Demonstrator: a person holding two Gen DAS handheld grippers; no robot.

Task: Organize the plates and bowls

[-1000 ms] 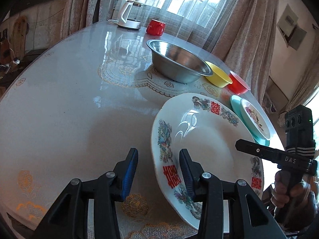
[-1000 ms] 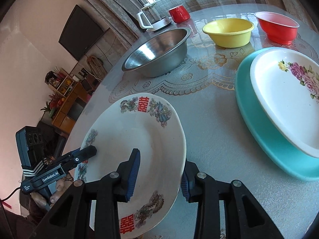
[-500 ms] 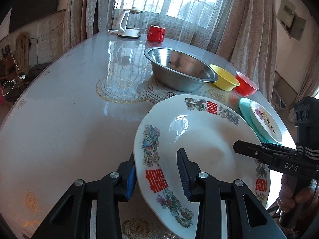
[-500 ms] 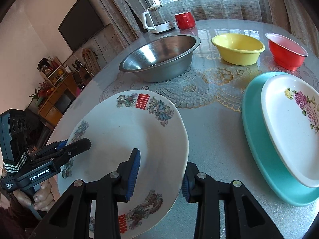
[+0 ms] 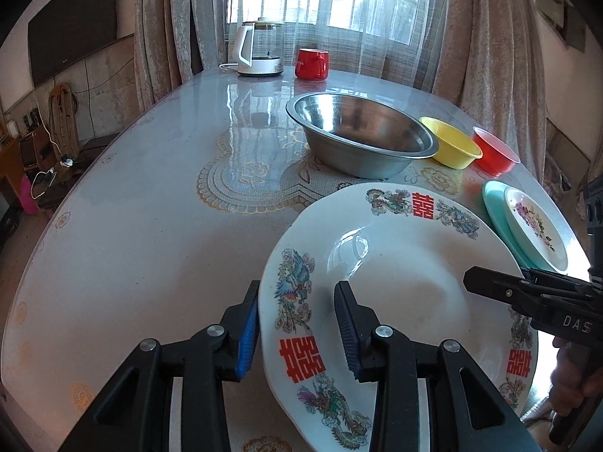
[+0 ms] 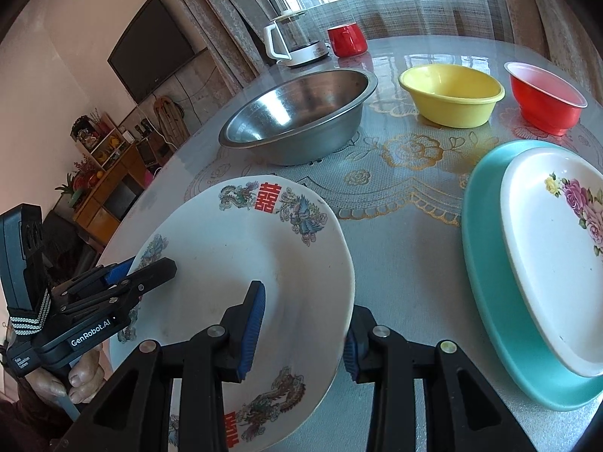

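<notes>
Large white dragon-and-red-character plate (image 5: pixel 399 286) lower centre, tilted, rim pinched both sides: left gripper (image 5: pixel 297 327), jaws just closed further onto rim; right gripper (image 6: pixel 301 329) clamped opposite. Done: floral plate (image 6: pixel 557 252) nested in teal plate (image 6: pixel 486 263), right. Left: steel bowl (image 6: pixel 301 113), yellow bowl (image 6: pixel 452 94), red bowl (image 6: pixel 546 94) unstacked, upper frame.

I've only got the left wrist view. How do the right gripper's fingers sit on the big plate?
Observer: The right gripper straddles the big plate's rim, with one finger over the inside and one outside the edge.
Operator: Anything in the red bowl?
Observer: The right wrist view looks into the red bowl, and there is nothing in it.
Operator: What's past the table's left side?
Observer: A wooden shelf with ornaments stands against the wall.
</notes>
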